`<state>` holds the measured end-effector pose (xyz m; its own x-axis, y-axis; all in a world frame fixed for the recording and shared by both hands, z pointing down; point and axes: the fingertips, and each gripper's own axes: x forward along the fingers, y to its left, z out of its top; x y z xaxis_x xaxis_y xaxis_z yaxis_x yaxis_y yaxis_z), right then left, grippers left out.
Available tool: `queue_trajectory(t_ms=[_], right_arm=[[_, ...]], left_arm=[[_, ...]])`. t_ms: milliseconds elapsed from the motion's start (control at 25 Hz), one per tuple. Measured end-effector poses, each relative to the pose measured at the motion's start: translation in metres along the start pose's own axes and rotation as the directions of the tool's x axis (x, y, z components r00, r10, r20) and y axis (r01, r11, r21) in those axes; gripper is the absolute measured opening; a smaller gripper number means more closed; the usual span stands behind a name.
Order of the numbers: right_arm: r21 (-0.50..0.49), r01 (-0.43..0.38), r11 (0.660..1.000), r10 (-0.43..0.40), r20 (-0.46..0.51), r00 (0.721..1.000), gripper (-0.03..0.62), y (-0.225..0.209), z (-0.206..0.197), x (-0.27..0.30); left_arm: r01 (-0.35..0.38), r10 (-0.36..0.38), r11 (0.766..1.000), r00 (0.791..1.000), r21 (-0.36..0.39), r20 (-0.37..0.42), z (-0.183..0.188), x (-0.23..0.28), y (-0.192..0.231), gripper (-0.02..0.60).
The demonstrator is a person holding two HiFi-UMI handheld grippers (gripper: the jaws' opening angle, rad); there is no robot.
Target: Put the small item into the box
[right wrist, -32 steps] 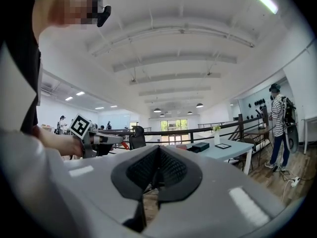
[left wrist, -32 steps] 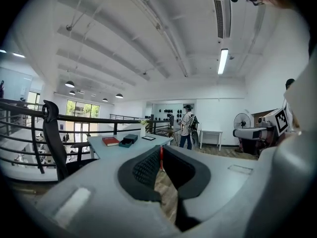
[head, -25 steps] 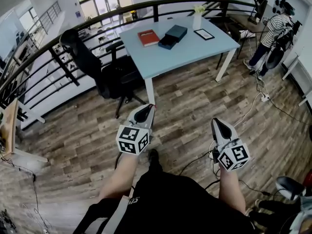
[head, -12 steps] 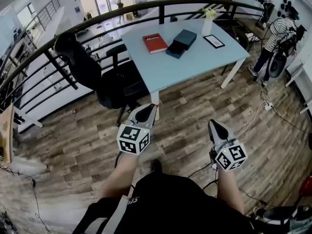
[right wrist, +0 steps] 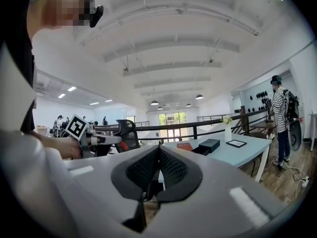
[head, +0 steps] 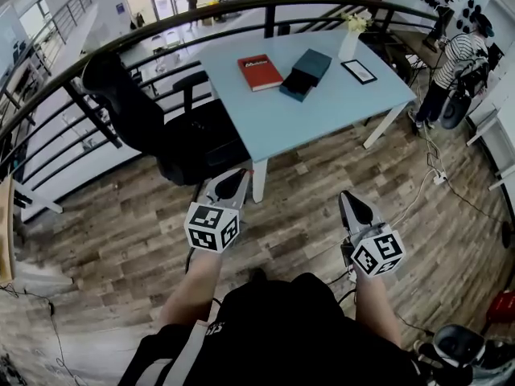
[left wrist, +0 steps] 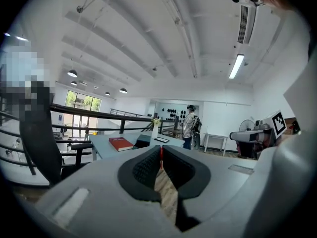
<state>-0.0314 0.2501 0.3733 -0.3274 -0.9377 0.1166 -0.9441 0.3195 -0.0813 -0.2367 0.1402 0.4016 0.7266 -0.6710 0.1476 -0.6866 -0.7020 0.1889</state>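
A dark blue box (head: 306, 63) lies on the light blue table (head: 322, 107), one end slid partly open; it also shows in the right gripper view (right wrist: 208, 145). My left gripper (head: 244, 173) hovers short of the table's near edge, shut on a small red item (left wrist: 160, 155) that shows only as a thin sliver between the pad tips. My right gripper (head: 348, 196) is held level beside it over the wooden floor. Its pads (right wrist: 168, 165) meet at the tips with nothing between them.
A red book (head: 259, 71), a white vase (head: 348, 43) and a picture frame (head: 359, 71) share the table. A black office chair (head: 185, 135) stands at its left, before a curved black railing (head: 161, 24). A person in a striped top (head: 455, 55) stands far right; cables cross the floor.
Both grippers have advanced toward the table, which now lies closer and lower in the head view. The chair has come nearer on the left. The jaws look unchanged.
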Motion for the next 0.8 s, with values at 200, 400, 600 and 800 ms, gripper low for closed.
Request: queue_trajectory(t_ms=[200,400,600,800], right_arm=[[0.013,-0.002,1.000,0.002,-0.025,1.000,0.002,-0.007,-0.008,0.017],[0.042,-0.009,0.999,0.011,-0.049,0.999,0.002,-0.031,-0.023,0.035],[0.069,-0.023,0.997,0.027,-0.060,0.998,0.002,-0.073,-0.027,0.060],[0.095,-0.022,0.995,0.028,-0.060,0.998,0.002,-0.138,-0.023,0.092]], left_arm=[[-0.003,0.002,1.000,1.000,-0.018,-0.014,-0.005,0.013,0.015,0.018],[0.006,-0.007,1.000,0.999,-0.018,-0.038,-0.012,0.042,0.017,0.018],[-0.011,0.010,1.000,0.998,-0.022,-0.056,-0.011,0.088,0.023,0.020],[0.016,-0.014,1.000,0.996,0.026,-0.086,-0.003,0.158,0.015,0.020]])
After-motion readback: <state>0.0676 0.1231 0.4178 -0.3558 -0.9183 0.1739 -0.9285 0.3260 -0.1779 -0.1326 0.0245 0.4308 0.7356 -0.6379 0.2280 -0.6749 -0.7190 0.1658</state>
